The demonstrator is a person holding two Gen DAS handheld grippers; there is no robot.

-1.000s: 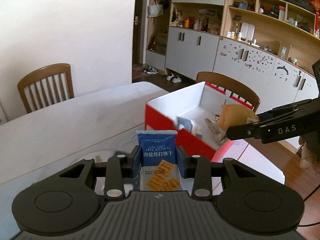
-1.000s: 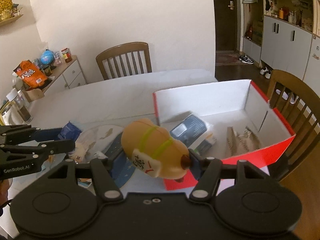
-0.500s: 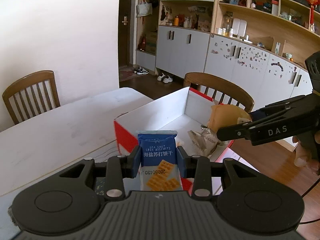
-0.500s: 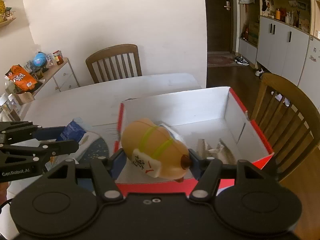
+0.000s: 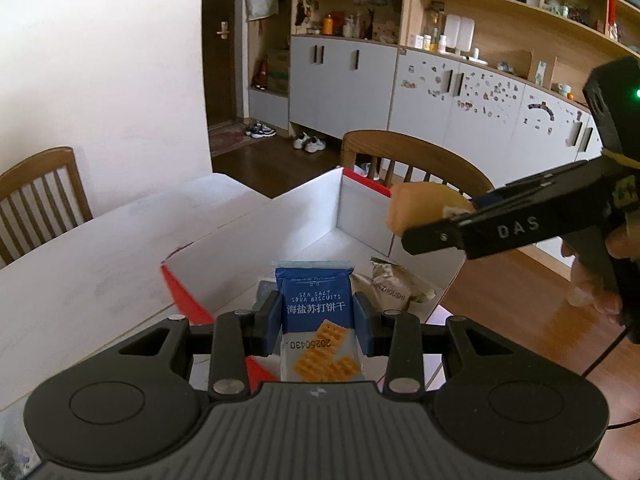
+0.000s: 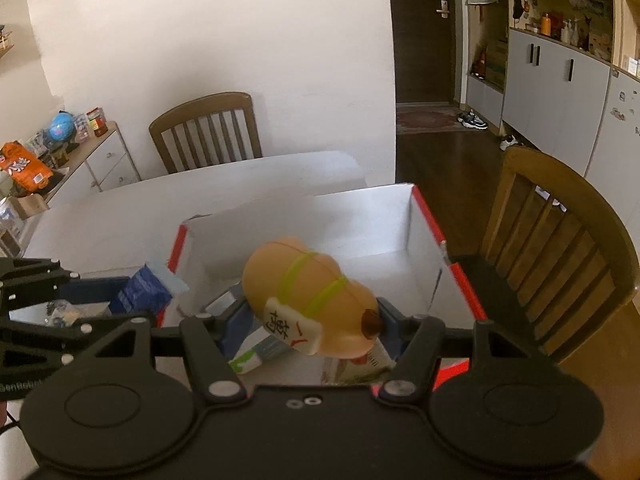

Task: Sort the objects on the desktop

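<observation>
While the left gripper (image 5: 316, 316) clamps a blue biscuit packet (image 5: 314, 300) at lower centre, over the red-and-white box (image 5: 256, 232), the right gripper (image 6: 310, 316) pinches a tan toy (image 6: 308, 300) mid-frame above that box.

**Blue packet, tan toy, red-and-white box**

The biscuit packet (image 5: 314, 312) is blue with white lettering and orange crackers printed low down. The toy (image 6: 310, 304) at frame centre is tan, banded yellow-green, with a brown tip. The box (image 6: 428, 216) is white inside, red outside. The table (image 5: 100, 248) is white.
</observation>
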